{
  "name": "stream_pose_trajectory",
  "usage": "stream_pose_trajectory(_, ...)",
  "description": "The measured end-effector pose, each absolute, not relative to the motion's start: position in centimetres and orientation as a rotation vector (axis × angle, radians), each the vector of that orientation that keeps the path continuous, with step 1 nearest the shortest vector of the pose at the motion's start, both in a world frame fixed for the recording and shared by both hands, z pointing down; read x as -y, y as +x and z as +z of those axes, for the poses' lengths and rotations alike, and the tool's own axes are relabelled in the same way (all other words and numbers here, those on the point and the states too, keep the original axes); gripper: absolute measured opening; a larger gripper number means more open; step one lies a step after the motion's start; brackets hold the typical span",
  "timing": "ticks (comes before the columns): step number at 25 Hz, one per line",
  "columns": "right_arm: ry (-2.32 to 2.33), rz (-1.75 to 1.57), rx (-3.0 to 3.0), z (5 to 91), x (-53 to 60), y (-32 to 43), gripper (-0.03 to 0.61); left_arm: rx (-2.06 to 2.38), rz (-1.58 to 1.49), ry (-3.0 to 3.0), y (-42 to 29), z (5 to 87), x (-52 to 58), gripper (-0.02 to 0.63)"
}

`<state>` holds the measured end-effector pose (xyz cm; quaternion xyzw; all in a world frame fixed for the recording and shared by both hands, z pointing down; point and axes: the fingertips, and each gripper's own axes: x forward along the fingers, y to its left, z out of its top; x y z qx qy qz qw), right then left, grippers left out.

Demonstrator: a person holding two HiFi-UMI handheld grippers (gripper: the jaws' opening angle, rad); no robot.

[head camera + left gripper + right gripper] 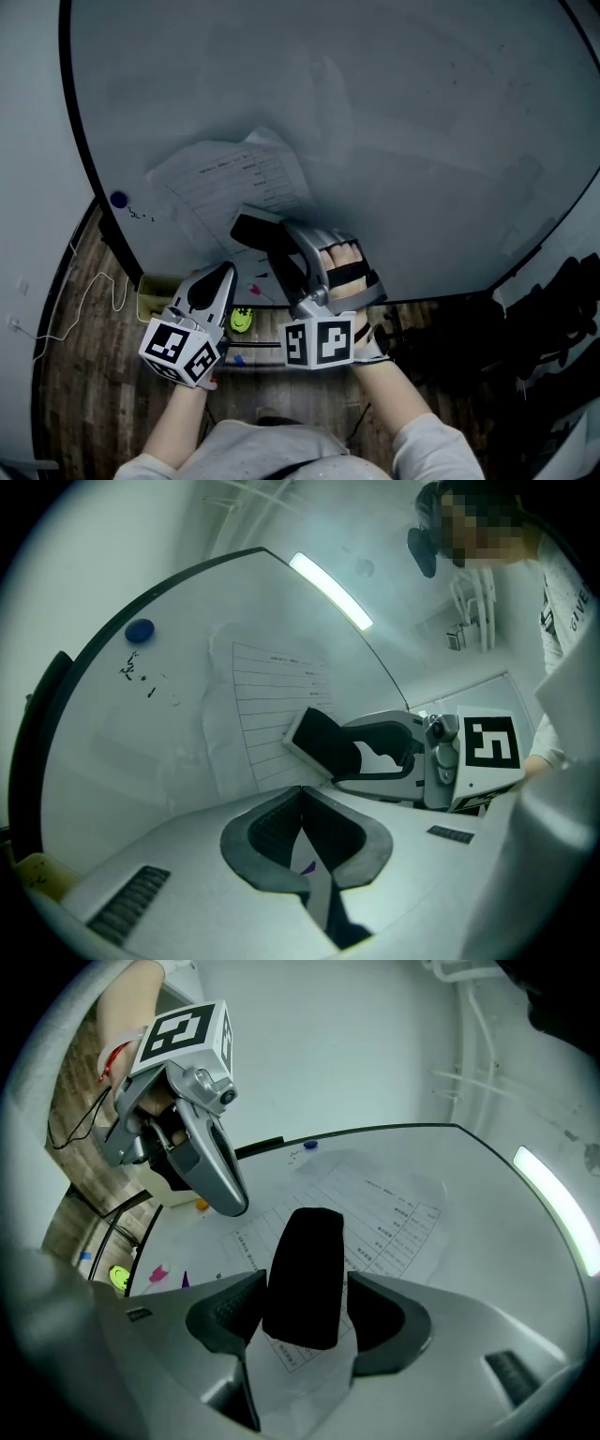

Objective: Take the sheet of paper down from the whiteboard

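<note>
Sheet of paper (pixel 239 178) behind right tool (pixel 307 1288) spread round black block (pixel 305 1251); left tool (pixel 302 799) closed

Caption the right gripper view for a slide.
Right gripper open around a black block over the paper on the whiteboard; left gripper at left.
</note>
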<state>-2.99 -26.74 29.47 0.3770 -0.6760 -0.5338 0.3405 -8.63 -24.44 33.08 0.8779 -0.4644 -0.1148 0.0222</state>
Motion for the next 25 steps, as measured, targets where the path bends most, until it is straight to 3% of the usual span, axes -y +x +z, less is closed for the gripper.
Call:
stream_pose_trajectory(19, 0.989, -1.428, 1.713, 29.6, 27.5, -3.4, 0.258, 1.592, -0.285, 2.671, -10.8, 35.1, 24.8, 0.017)
stream_pose_trajectory(20, 0.99, -1.427, 1.715, 29.6, 27.5, -3.4, 0.258, 1.611, -0.285, 2.658, -11.1, 35.2, 24.9, 0.022)
stream_pose_trajectory(22, 0.991, -1.428, 1.719, 29.7, 27.5, -3.4, 0.258, 1.633, -0.286, 2.634, -11.5, 35.4, 25.1, 0.105)
stream_pose_trajectory(25, 0.99, -1.431, 1.721, 29.6, 27.5, -3.4, 0.258, 1.656, -0.283, 2.607, -11.8, 35.6, 25.3, 0.117)
